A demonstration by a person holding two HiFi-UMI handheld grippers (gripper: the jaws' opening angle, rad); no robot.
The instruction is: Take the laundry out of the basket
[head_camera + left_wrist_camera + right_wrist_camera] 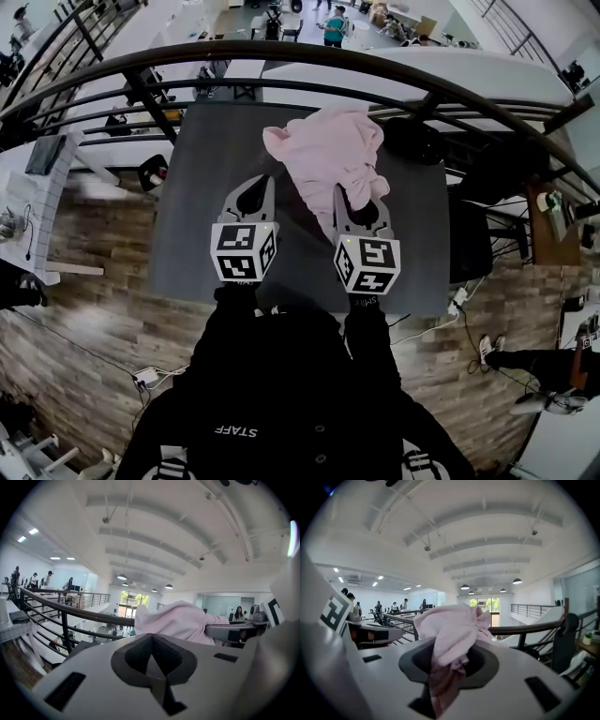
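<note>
A pale pink garment [328,155] hangs bunched over the dark grey table [202,206], with my right gripper [354,199] shut on its lower folds. In the right gripper view the cloth [450,627] fills the gap of that gripper [451,654] and spills over its tips. My left gripper [255,187] is beside it on the left, shut and holding nothing. From the left gripper view [152,639] the garment [180,620] rises just past the tips, to the right. A dark rounded thing [414,141] at the table's far right may be the basket.
A curved black railing [281,56] runs across just beyond the table, with a drop to a lower floor behind it. A dark cabinet [469,239] stands to the table's right. A person's legs [525,361] show at the right on the wooden floor.
</note>
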